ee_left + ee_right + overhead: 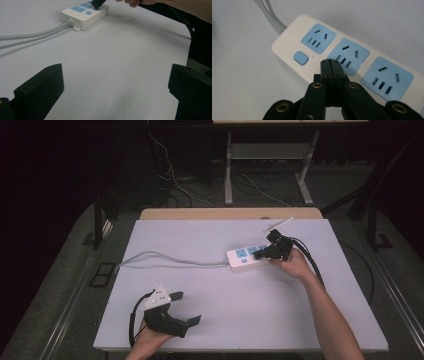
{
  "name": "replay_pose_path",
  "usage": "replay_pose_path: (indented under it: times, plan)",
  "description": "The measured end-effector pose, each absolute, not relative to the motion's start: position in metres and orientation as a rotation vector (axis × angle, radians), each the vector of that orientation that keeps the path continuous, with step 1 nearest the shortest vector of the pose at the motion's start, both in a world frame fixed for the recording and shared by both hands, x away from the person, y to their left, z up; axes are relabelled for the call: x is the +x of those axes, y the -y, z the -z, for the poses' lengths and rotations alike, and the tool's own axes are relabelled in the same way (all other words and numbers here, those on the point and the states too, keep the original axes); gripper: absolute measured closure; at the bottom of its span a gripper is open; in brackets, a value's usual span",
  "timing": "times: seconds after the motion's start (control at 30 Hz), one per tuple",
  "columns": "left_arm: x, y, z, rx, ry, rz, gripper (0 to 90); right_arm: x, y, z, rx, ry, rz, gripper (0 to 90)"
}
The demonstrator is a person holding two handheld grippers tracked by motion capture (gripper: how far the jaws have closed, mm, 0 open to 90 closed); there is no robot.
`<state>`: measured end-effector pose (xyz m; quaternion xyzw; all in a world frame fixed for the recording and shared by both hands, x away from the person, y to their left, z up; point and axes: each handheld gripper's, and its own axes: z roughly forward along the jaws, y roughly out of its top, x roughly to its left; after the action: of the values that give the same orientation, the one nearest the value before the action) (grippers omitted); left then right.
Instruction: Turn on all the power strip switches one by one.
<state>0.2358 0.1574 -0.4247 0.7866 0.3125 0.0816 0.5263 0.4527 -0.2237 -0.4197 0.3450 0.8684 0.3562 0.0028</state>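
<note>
Your right gripper is over the power strip, with its jaws pressed tight together and holding nothing. The tips sit just above the near edge of the middle socket, close to the little blue switch. You look like you mean to poke that switch with the closed tips. I cannot tell if the tips touch the strip yet, and the switch does not look pushed, so the main job seems not done.

The power strip lies on the white table, toward the far right side. Its grey cord runs off to the left across the table. All three blue sockets are empty, with no plug in them.

Your left gripper rests near the front edge of the table, well away from the strip. Its jaws are spread wide apart, and nothing is between them.

What is left, I think: move the closed tips a bit sideways onto the switch and press down. Go gently, so the strip does not slide.
</note>
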Motion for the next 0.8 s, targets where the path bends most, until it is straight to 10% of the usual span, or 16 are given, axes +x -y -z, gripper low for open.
replay_pose_path:
  times: [0.8]
  plan:
    - [0.2367, -0.1577, 0.4246, 1.876, -0.752, -0.190, 0.0, 0.4484, 0.2197, 0.4132, 1.084, -2.722, -1.140, 90.0]
